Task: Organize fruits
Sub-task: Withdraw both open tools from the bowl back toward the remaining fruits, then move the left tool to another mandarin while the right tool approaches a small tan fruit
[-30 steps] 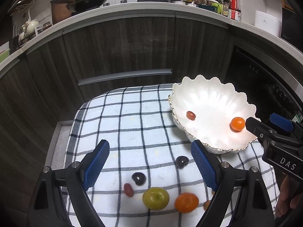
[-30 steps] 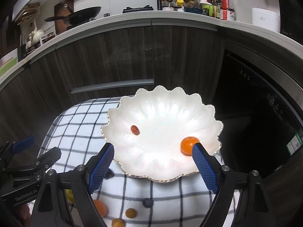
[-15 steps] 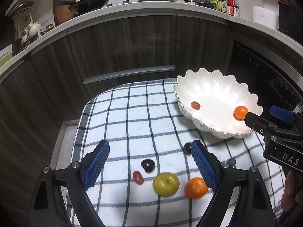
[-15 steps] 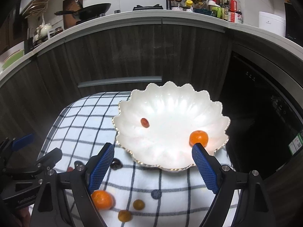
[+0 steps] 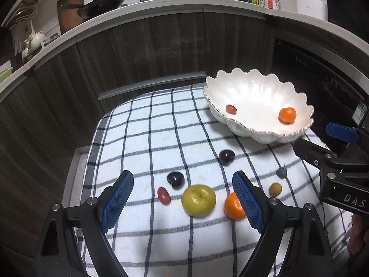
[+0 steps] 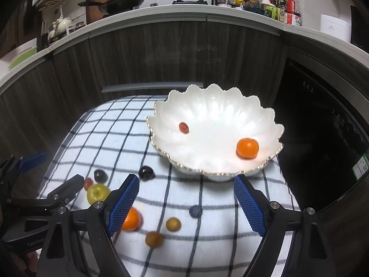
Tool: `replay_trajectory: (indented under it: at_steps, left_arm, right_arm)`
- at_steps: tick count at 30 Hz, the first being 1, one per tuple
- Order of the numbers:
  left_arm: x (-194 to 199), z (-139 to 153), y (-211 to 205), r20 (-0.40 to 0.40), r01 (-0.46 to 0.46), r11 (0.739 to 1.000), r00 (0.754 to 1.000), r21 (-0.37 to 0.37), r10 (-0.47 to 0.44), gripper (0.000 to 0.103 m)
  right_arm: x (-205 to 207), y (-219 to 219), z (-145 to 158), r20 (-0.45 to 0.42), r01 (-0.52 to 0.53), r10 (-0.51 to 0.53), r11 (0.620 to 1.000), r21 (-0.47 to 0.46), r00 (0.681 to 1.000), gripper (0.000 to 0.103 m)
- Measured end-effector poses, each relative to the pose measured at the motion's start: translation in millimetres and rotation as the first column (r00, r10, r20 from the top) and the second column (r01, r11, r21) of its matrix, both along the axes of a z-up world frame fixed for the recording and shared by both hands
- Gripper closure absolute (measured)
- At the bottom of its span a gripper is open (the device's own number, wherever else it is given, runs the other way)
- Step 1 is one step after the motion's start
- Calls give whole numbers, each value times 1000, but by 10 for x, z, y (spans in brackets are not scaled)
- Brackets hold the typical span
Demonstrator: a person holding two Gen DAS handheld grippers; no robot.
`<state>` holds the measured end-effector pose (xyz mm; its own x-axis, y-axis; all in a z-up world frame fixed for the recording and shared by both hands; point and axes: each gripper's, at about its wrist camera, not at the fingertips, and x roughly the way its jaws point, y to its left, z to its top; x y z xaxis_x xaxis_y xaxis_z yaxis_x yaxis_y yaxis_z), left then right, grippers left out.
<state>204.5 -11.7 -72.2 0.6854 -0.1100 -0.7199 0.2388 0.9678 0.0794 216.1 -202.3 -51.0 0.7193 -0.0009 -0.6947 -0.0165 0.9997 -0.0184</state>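
Both hand-held grippers spread, empty — loose mandarin (image 5: pixel 233 206) half hidden behind the left hand-held gripper (image 5: pixel 183 188) pad

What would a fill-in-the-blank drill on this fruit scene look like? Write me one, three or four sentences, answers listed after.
1. The white scalloped bowl holds an orange and one small ____ grape.
2. The number of fruits inside the bowl is ____.
3. The green apple lies on the ____ cloth.
4. Between the jaws of the left tool and the right tool, both ____, nothing is gripped.

Missing words: red; two; checked; open
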Motion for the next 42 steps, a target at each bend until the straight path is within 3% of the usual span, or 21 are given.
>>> replay_trajectory:
  at_steps: [16, 20, 27, 31, 36, 42]
  left_arm:
    - [-217, -290, 43, -21, 66, 998, 998, -1, -66, 18]
    - [-318, -324, -20, -9, 122, 992, 992, -7, -122, 19]
    - [-411, -410, -222, 4, 193, 981, 981, 18, -193, 26]
    - [-421, -479, -280, -5, 214, 976, 977, 25, -214, 29]
    - [-430, -601, -410, -19, 260, 961, 966, 93, -259, 32]
    - [-315, -696, -465, -49, 250, 966, 968, 65, -247, 41]
  right_arm:
    - [-242, 108, -311, -38, 11, -12, 1000, -26, 999, 19]
    - [-311, 143, -385, -51, -22, 20, 999, -37, 998, 29]
    - [-397, 145, -522, -83, -115, 111, 993, -40, 990, 41]
    - [-402, 95, -599, -103, -135, 132, 990, -28, 986, 42]
    - [-388, 48, -689, -110, -154, 149, 987, -41, 983, 42]
    - [-289, -25, -742, -110, -140, 137, 990, -26, 984, 42]
